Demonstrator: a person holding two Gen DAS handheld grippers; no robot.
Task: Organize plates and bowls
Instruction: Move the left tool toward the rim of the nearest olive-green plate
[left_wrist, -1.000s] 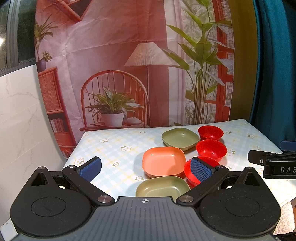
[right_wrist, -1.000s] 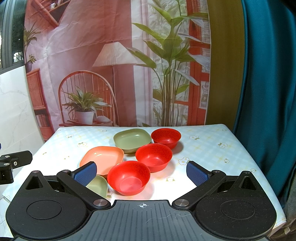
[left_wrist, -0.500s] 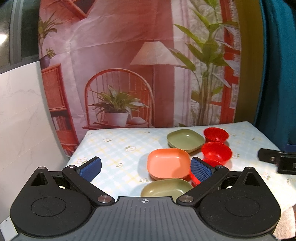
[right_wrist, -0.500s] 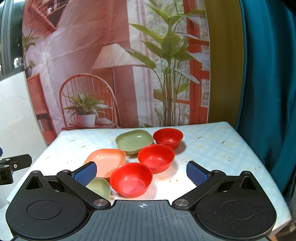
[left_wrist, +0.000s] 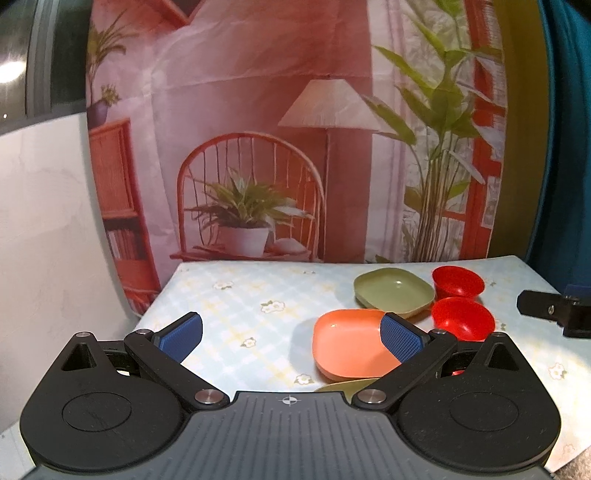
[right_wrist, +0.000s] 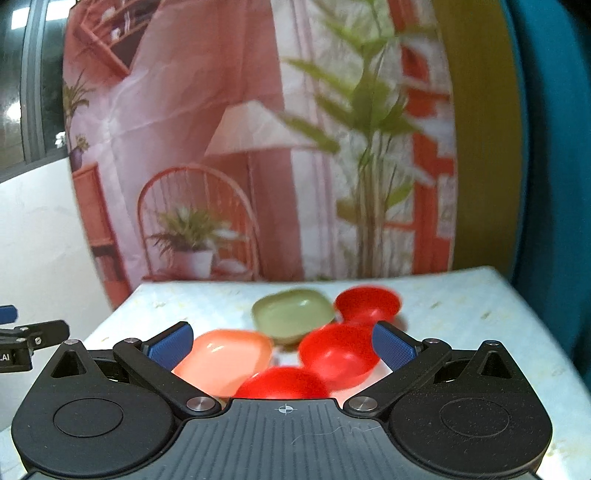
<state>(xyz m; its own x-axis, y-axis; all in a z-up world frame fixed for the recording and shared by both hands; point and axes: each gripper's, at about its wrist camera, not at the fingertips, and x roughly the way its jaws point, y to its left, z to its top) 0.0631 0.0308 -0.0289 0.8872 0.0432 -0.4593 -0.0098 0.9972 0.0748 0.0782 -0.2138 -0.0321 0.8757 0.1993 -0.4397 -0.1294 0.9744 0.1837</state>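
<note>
Both hand-held grippers, the left one (left_wrist: 291, 336) and the right one (right_wrist: 282, 343), were wide open and held nothing. The orange plate (left_wrist: 351, 347), green plate (left_wrist: 393, 291) and red bowls (left_wrist: 461, 321) (the right view was blurry) sat close together on the desk (left_wrist: 240, 302).

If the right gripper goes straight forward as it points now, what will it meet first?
Probably the nearest red bowl, low between the open fingers of the right gripper. The picture is blurred, so depth is uncertain.
</note>
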